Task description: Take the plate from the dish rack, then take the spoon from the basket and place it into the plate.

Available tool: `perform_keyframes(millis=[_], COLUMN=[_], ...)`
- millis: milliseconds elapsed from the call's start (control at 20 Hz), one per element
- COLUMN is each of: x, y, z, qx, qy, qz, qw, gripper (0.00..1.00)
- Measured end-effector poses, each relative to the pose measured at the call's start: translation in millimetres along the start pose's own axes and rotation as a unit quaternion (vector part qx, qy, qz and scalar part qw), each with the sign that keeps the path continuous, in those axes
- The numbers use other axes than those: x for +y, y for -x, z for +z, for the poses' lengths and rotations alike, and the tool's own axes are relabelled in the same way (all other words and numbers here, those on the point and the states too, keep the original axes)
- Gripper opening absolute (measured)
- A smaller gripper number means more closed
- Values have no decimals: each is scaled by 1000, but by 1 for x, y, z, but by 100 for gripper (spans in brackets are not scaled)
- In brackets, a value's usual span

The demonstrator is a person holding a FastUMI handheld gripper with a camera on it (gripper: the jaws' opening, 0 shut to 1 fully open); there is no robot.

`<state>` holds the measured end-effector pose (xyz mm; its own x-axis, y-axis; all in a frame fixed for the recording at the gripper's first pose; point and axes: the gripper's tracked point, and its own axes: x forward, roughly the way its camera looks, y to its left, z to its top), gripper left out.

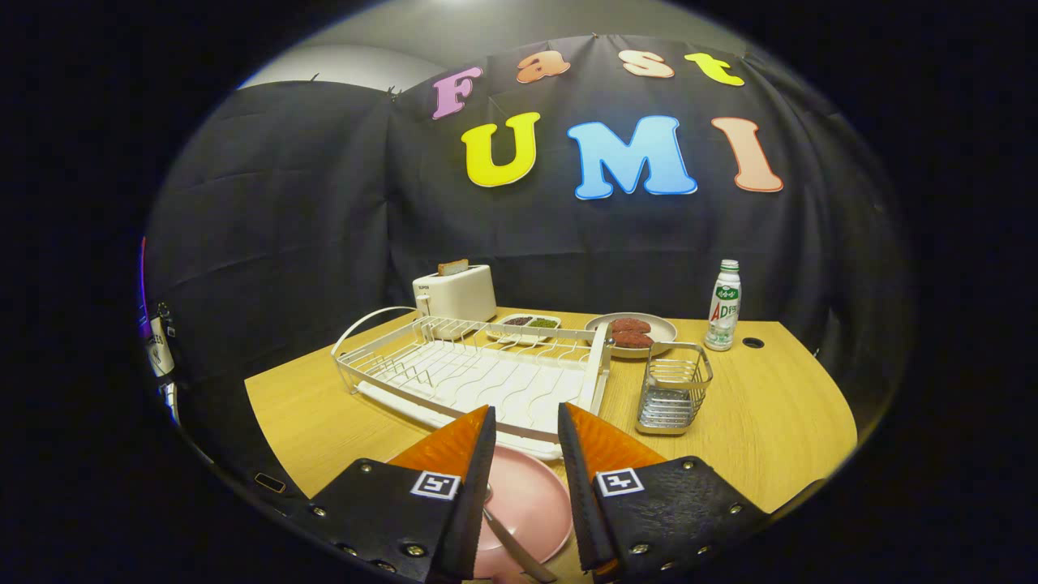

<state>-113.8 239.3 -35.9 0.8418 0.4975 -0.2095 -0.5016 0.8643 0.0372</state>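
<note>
Apparently we hold our gripper (525, 422) parted and empty over the pink plate (527, 499) where the spoon (512, 545) seems to lie, so dipping could nudge it off.

Booth: black cloth wall (324, 211) hangs in folds at 12 o'clock, wrapping round to 9 and 3. Pale wall or ceiling (486, 32) shows above it, brightly lit near the top. Light wood-grain bench (778, 405) below, round cable hole (752, 342) at 3 o'clock near the back edge.
</note>
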Motion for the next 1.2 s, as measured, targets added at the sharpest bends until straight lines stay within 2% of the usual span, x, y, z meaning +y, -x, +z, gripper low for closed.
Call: perform_keyframes(millis=[250,400,550,650,850,950,1050,1200], x=[-26,-53,-68,-70,-77,-78,-82,-95], y=[10,25,35,39,46,49,51,54], z=[69,115,146,165,196,200,201,201], qx=[-53,-87,-95,-102,-118,-116,-113,-115], qy=[-9,-6,2,0,35,36,31,25], qz=[-62,-126,-168,-174,-193,-198,-202,-206], qw=[997,988,981,979,973,973,972,971], gripper=[47,47,47,47,46,47,53,53])
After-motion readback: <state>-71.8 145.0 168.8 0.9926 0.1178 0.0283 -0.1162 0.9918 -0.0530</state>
